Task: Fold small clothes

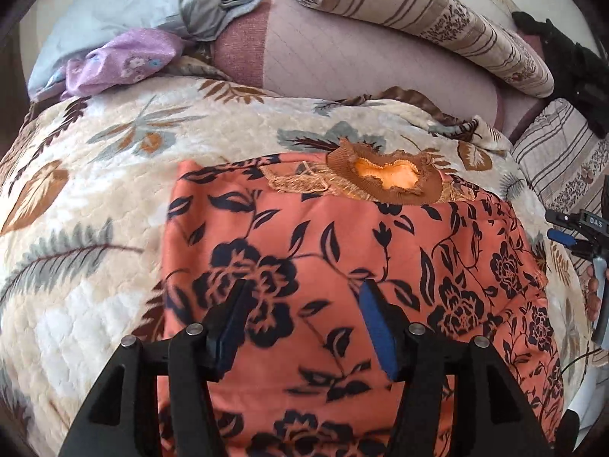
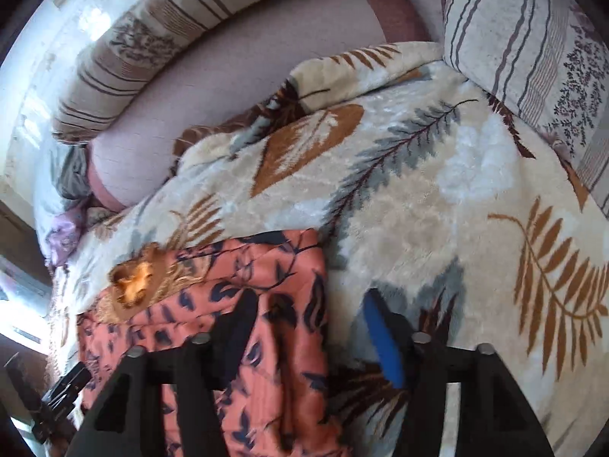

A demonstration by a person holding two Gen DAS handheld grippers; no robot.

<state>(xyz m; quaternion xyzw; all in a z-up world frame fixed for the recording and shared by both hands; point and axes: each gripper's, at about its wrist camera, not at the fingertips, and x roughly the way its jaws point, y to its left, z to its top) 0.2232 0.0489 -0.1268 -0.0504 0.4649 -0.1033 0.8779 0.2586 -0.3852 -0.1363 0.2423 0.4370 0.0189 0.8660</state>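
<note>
An orange top with a dark floral print (image 1: pixel 342 259) lies flat on a cream leaf-patterned blanket (image 1: pixel 95 175), its brown ribbed collar (image 1: pixel 384 175) at the far end. My left gripper (image 1: pixel 304 297) is open just above the middle of the top, holding nothing. In the right wrist view the same top (image 2: pixel 266 304) lies at the lower left, collar (image 2: pixel 133 285) to the left. My right gripper (image 2: pixel 308 304) is open over the top's right edge, with its left finger over the cloth and its right finger over the blanket (image 2: pixel 437 190).
Striped floral cushions (image 1: pixel 437 19) and a pink sofa back (image 1: pixel 342 64) lie beyond the blanket. A grey-blue cloth (image 1: pixel 152 3) and a purple flowered garment (image 1: pixel 125 61) sit at the far left. The other gripper (image 1: pixel 582 236) shows at the right edge. Another cushion (image 2: pixel 533 57) lies at the right.
</note>
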